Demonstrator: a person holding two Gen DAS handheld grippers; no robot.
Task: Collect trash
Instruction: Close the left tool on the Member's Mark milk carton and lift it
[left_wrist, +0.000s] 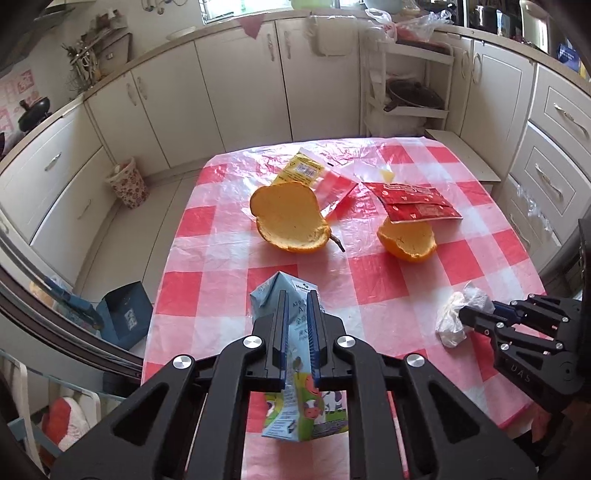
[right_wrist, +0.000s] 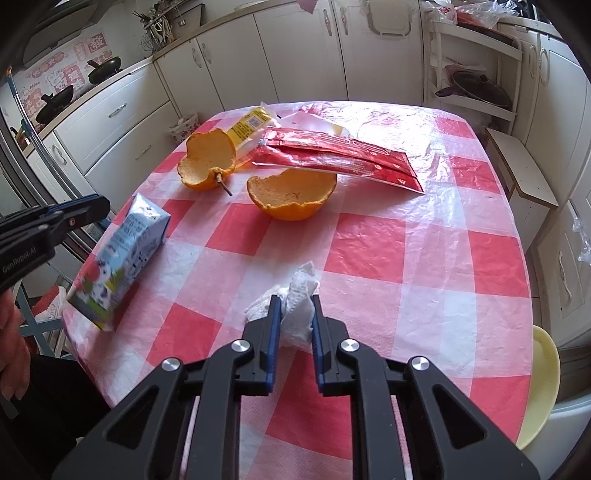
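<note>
Table (right_wrist: 424, 258) carries a red-and-white checked plastic cloth, wrinkled and glossy. Room: kitchen, cream cabinets (left_wrist: 229, 81) along the walls, open shelf unit (left_wrist: 410, 85) with a lidded pan at the far corner, floral wastebasket (left_wrist: 127, 182) on the tiled floor left of the table.

Left gripper (left_wrist: 297, 306): jaws nearly closed, clamped on a blue milk carton (left_wrist: 295, 369), which sits tilted at the table's near left edge; whether it is clear of the cloth I cannot tell.

Right gripper (right_wrist: 294, 310): jaws narrow, pinching a crumpled white tissue (right_wrist: 295, 310) on the cloth.

Mid-table: two orange peel halves (left_wrist: 290, 221) (left_wrist: 406, 242), cut side up. A red foil wrapper (left_wrist: 415, 203) overlaps the right peel. Yellow packet (left_wrist: 301, 170) behind the left peel.
</note>
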